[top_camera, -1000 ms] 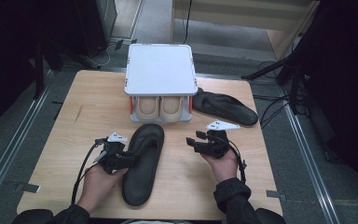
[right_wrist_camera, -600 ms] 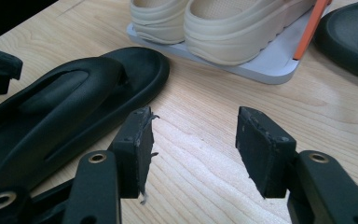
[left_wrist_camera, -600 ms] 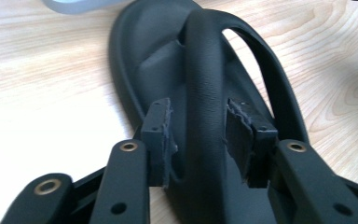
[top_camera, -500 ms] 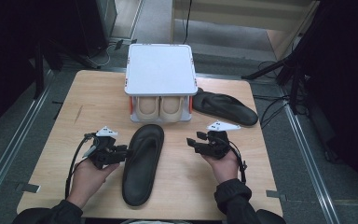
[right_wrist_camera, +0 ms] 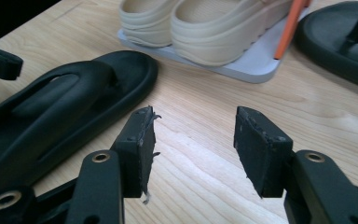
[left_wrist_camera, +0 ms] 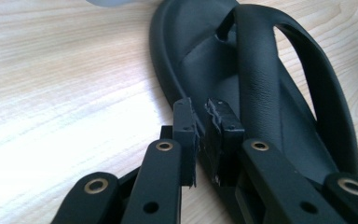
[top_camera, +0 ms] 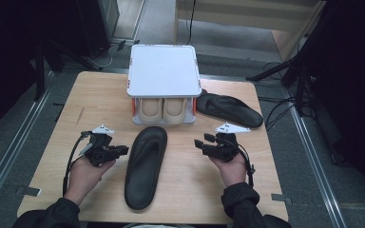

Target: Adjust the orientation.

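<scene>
Black flip-flop (top_camera: 146, 166) lies flat on the wooden table (top_camera: 190, 190), its toe just in front of the white shoe rack (top_camera: 163, 71) that holds a beige pair (top_camera: 163, 109). My left gripper (top_camera: 122, 150) sits just left of the flip-flop, apart from it; its jaws have just been closing and now stand almost together with nothing between them. My right gripper (top_camera: 199, 144) hovers to the right of the flip-flop, jaws spread over bare wood, holding nothing. A second black flip-flop (top_camera: 229, 109) rests just right of the rack.
</scene>
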### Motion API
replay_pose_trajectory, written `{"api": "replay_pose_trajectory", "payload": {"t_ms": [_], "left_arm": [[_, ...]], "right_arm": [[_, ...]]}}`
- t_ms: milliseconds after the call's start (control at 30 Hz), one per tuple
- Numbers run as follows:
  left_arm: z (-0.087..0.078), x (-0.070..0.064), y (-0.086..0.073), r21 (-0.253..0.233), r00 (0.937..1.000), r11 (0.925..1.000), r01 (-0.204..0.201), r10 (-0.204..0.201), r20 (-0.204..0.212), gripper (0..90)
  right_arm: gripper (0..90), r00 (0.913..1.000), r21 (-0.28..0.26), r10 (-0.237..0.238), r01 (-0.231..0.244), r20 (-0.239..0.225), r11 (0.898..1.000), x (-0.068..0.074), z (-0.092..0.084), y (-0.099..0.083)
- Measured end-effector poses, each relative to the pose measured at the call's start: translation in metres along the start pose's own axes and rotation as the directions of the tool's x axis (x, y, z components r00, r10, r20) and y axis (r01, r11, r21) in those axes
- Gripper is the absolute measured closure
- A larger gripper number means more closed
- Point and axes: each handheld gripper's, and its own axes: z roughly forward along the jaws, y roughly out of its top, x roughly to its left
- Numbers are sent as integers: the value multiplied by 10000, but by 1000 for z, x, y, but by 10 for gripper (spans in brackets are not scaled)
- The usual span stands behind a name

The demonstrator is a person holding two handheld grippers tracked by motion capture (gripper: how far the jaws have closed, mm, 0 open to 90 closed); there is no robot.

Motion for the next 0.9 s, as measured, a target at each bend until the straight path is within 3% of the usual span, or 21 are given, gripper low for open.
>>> {"api": "replay_pose_trajectory", "payload": {"t_ms": [167, 300, 400, 467, 600, 900], "left_arm": [[-4, 8, 3, -28, 10000, 10000, -49, 49, -76, 820], [-7, 15, 4, -37, 9999, 10000, 50, -50, 112, 800], [-11, 18, 6, -272, 9997, 9994, -206, 204, -92, 749], [-12, 20, 8, -306, 9999, 9995, -121, 121, -4, 696], [-14, 22, 10, -299, 9995, 9991, -295, 292, -103, 702], [-11, 28, 10, -58, 9999, 9999, -102, 102, -14, 560]], "right_arm": [[506, 9994, -49, 144, -142, 307, 9999, -11, -5, 0], [544, 9987, -121, 342, -338, 386, 9994, -22, -10, 1], [558, 9975, -34, 368, -367, 611, 9993, -30, -13, 0], [568, 9962, -27, 433, -432, 758, 9991, -35, -15, 0], [600, 9938, 73, 569, -578, 960, 9983, -45, -16, -1], [824, 9893, 154, 929, -952, 1125, 9953, -59, -21, 0]]}}
